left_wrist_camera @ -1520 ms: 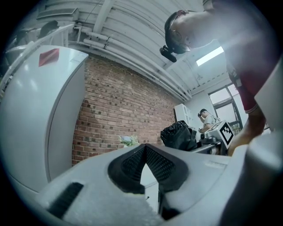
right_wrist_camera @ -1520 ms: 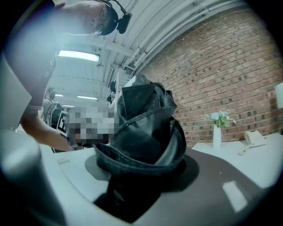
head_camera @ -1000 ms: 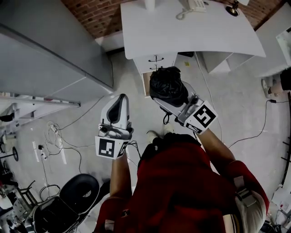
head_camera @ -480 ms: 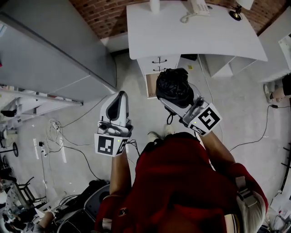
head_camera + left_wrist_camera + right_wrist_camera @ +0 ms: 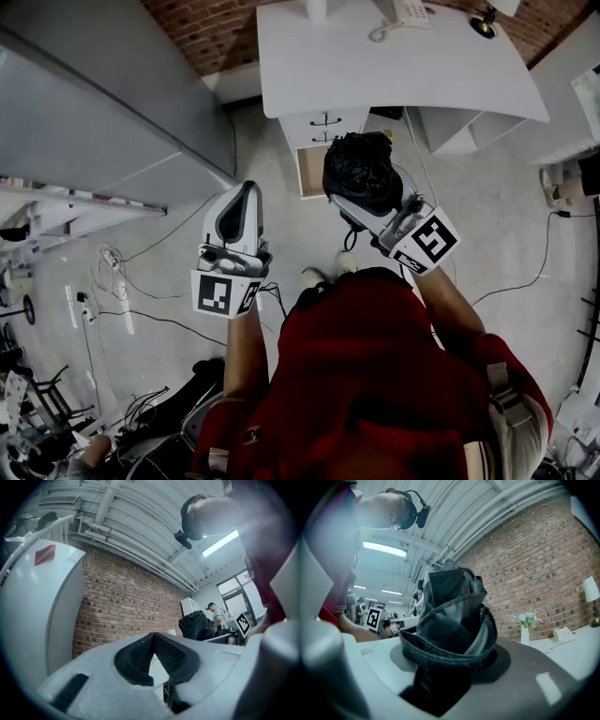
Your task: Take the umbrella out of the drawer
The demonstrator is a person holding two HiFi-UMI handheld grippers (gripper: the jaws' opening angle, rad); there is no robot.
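Holding the folded black umbrella (image 5: pixel 357 172) clamped in my right gripper (image 5: pixel 347 204), I judge the taking out done: it hangs clear of the open drawer (image 5: pixel 308 172) at its nine o'clock. My left gripper (image 5: pixel 244 190) has jaws together, empty. Perhaps only closing the drawer is left

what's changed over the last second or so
The black office chair is no longer seen at the head view's lower left. Neither hand visibly moved. The right gripper stays shut on the folded black umbrella, out of the open drawer. The left gripper stays shut and empty.
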